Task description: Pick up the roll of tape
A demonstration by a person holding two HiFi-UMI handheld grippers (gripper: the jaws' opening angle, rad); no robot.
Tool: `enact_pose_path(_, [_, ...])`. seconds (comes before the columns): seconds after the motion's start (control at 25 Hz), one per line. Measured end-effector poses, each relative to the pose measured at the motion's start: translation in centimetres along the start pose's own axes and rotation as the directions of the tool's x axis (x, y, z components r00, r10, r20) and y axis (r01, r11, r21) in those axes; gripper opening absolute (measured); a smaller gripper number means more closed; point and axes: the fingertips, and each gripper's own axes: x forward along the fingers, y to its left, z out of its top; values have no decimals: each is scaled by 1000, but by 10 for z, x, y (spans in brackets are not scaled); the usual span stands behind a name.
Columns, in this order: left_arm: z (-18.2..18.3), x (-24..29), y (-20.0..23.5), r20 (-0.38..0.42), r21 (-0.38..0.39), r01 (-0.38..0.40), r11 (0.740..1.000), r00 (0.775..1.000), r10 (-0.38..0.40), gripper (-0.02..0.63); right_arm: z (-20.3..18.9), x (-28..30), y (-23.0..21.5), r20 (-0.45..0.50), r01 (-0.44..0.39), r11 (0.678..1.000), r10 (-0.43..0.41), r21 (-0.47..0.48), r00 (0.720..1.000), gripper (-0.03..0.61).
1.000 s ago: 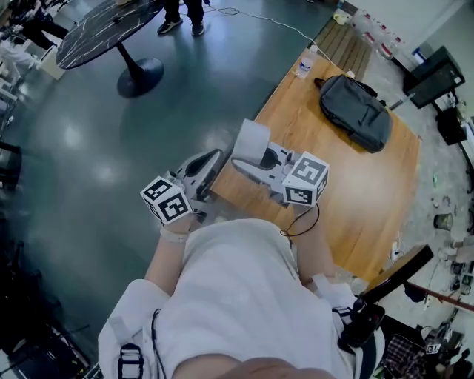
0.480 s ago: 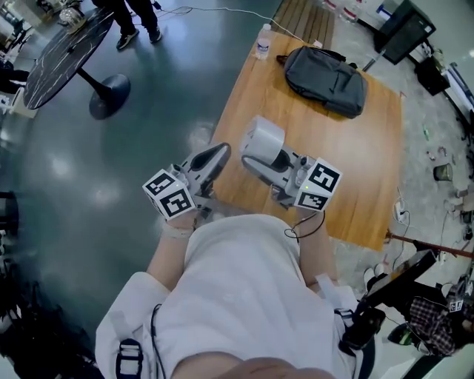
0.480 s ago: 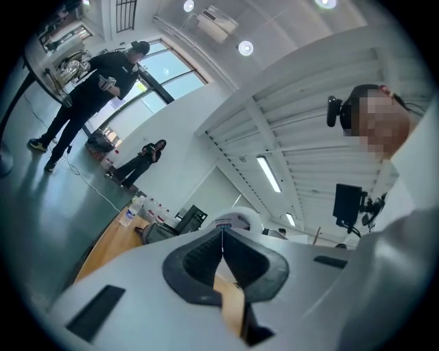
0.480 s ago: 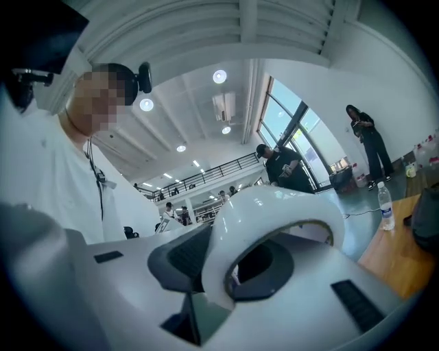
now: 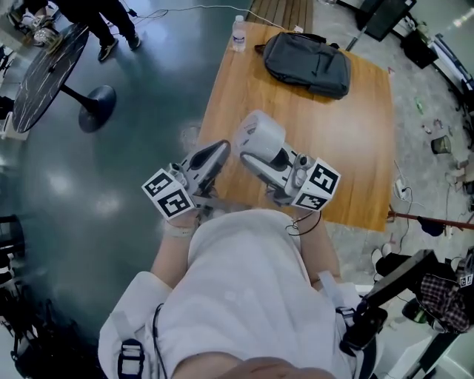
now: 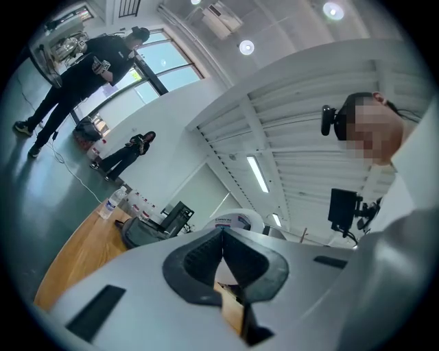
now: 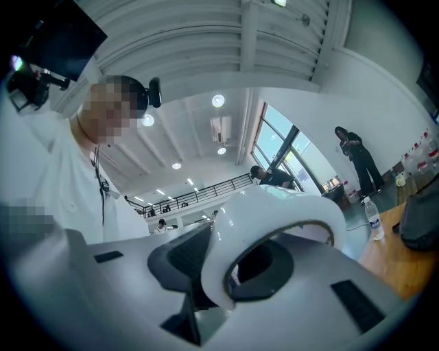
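The roll of tape [image 5: 259, 135] is white and wide, and my right gripper [image 5: 255, 150] is shut on it, holding it in the air above the near part of the wooden table [image 5: 355, 148]. In the right gripper view the tape [image 7: 223, 264] stands on edge between the jaws, and its hole faces the camera. My left gripper [image 5: 219, 149] hangs just left of it, over the table's left edge, shut with nothing in it. In the left gripper view its pads [image 6: 206, 257] meet at the tip, and the tape [image 6: 236, 220] shows just beyond.
A dark grey backpack [image 5: 300, 63] lies at the table's far end, with a water bottle [image 5: 238, 33] at the far left corner. A round black pedestal table [image 5: 44, 78] and a person's legs [image 5: 104, 22] stand on the dark floor to the left. Cables and gear lie on the right.
Both grippers have swung together with the tape still gripped and now point a little more upward. In the head view the table and backpack have slid leftward towards the middle.
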Motion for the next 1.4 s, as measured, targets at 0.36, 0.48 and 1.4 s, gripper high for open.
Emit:
enact_pose_path(0.36, [-14,21,-17,-17,-5,59,998,998,-59,8,3,-28,2,83,40,999,-40,-4,996,112])
enact_pose_path(0.48, [-18,21,-23,-14,-29,73,997,997,-73,8,5,-34,10,109,18,1000,-18,-1,994,112])
enact_pose_path(1.4, [-42,36,-31,-73,-12,97,995,993,-97,8,11,-65,-6,164,77,997,-78,13,983,110])
